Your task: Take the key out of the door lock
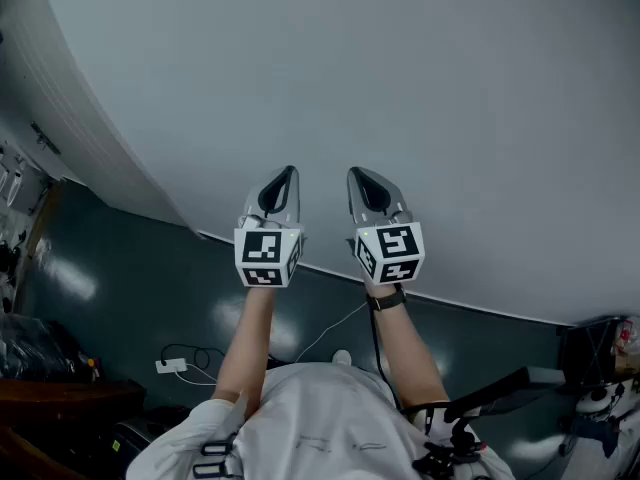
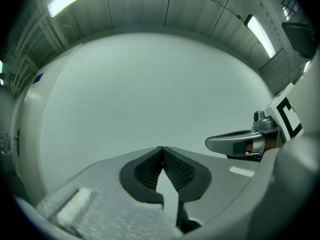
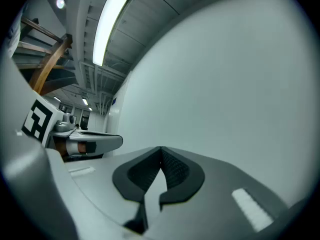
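Note:
No key and no door lock show in any view. A plain pale wall fills what lies ahead. In the head view a person's bare forearms hold both grippers up side by side toward this wall. My left gripper is shut with nothing between its pads; in its own view the jaw tips meet against the blank wall. My right gripper is likewise shut and empty, tips together. Each gripper view also catches the other gripper's jaw at its side: the right gripper, the left gripper.
Below the wall lies a dark green floor with a white power strip and cables. Dark wooden furniture stands at the lower left, a black stand at the lower right. A ceiling strip light and a wooden stair show at the left.

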Available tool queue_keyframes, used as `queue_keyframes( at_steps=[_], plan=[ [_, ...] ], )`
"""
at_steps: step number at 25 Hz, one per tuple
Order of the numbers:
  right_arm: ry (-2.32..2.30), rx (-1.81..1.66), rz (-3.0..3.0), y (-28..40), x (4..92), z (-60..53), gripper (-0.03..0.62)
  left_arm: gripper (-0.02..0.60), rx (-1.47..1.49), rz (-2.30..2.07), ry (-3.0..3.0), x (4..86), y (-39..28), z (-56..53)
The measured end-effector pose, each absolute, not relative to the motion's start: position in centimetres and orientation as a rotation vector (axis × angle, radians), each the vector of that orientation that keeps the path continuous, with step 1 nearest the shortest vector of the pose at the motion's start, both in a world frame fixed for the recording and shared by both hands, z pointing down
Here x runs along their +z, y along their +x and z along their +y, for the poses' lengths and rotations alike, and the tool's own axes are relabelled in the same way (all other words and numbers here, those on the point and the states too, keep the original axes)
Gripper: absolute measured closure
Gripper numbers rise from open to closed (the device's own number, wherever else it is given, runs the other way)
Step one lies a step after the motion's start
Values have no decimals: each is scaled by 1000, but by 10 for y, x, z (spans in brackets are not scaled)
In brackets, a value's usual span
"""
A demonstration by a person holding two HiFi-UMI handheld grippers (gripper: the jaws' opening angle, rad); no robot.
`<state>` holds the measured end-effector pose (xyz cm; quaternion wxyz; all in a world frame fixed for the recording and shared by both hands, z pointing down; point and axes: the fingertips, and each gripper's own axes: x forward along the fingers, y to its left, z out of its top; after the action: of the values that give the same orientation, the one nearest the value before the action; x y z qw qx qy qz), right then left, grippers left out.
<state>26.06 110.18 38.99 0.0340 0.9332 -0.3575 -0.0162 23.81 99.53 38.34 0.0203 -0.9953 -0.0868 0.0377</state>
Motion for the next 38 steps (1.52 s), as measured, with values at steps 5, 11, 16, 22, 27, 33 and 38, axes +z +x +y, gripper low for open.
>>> queue_keyframes(
  at_steps=[5,11,16,22,27,33,38],
  plan=[
    [2848,-59,-1162,260,387,1051,589,580,114,-208,-3083,382,236,946],
    [2794,9,-1349,258,389,955,588,580,95,14,-3090,380,213,853],
    [2672,19,-1581,225,393,849,588,580,70,266,-3089,386,167,755],
    [2488,38,-1895,151,396,692,591,580,59,647,-3040,393,72,621],
    [2364,34,-2167,69,384,569,605,580,48,901,-2968,391,-14,517],
    [2123,78,-2396,-27,393,473,605,580,85,1197,-2878,398,-108,437],
    [2034,188,-2501,-63,402,409,606,580,61,1370,-2831,417,-155,391]
  ],
)
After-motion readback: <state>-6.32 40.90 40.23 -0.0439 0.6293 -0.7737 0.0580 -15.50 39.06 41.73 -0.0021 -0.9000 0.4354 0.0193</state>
